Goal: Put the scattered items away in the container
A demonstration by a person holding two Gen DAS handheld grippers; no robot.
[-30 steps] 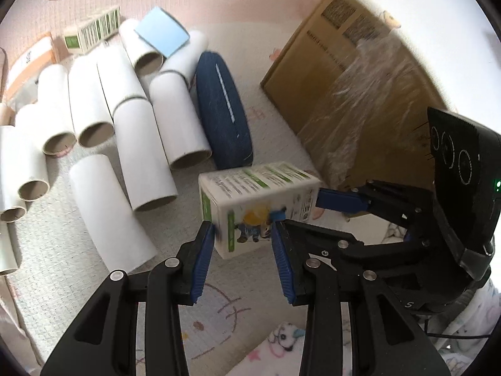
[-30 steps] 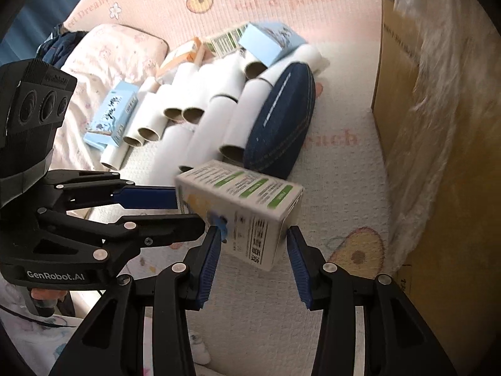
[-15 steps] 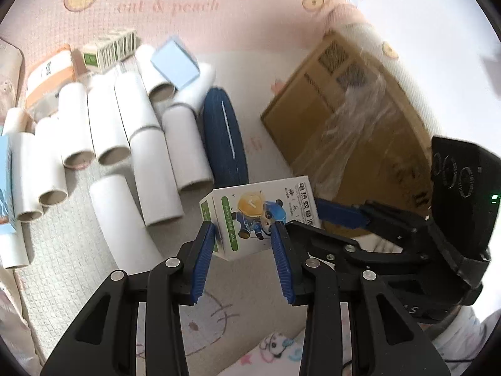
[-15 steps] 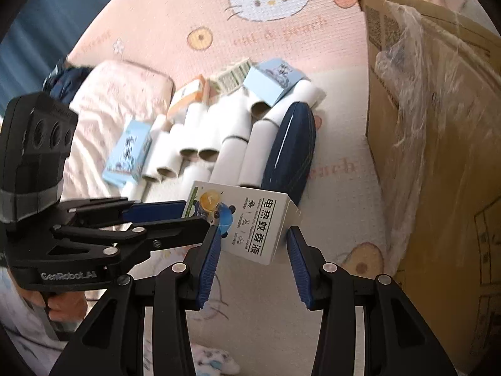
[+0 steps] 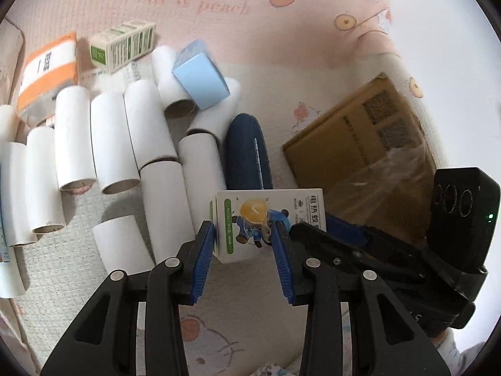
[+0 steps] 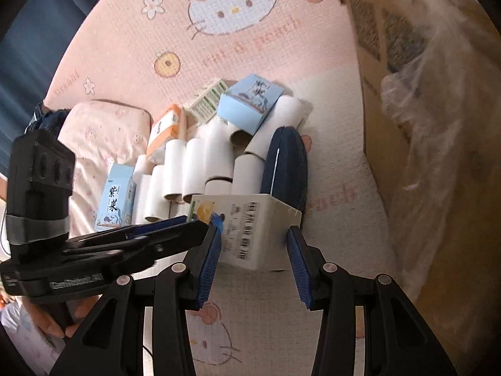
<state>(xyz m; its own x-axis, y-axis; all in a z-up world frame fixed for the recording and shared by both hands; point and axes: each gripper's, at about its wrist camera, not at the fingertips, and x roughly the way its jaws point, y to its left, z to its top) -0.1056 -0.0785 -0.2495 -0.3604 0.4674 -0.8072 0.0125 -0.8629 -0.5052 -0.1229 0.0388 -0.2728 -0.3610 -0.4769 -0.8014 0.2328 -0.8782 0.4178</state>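
White carton (image 5: 266, 219) (green stripe, cartoon figure in a yellow helmet, black Chinese print) is airborne above the play mat (image 5: 219, 6), just short of the cardboard box (image 5: 353, 144) near the mat's right edge. Edges crisp, no dents visible; looks light and rigid.

Both tongs are on it. Left tongs (image 5: 242, 250) about half open: left pad is against the carton's side face, and the right pad overlaps its front, so contact there is unclear. Right tongs (image 6: 253, 250) also roughly half open: left pad touches the carton and right pad stands clear with a visible gap. Both sets of jaws have just been opening a little with the carton between them. I read it as pinched jointly, not firmly clamped by either.

Progress: early, I'd judge. This carton is in transit, not yet in the box. The box mouth is draped in clear plastic film (image 6: 432, 100), and its contents cannot be seen.

Left on the mat:
- cluster of white cardboard tubes (image 5: 106, 144)
- dark blue zip case (image 5: 247, 153) beside them
- light blue box (image 5: 200, 75) on top of the tubes
- green-white carton (image 5: 122, 45) and orange-white pack (image 5: 48, 72) toward the far left
- another light blue carton (image 6: 116, 197) at the left edge of the pile
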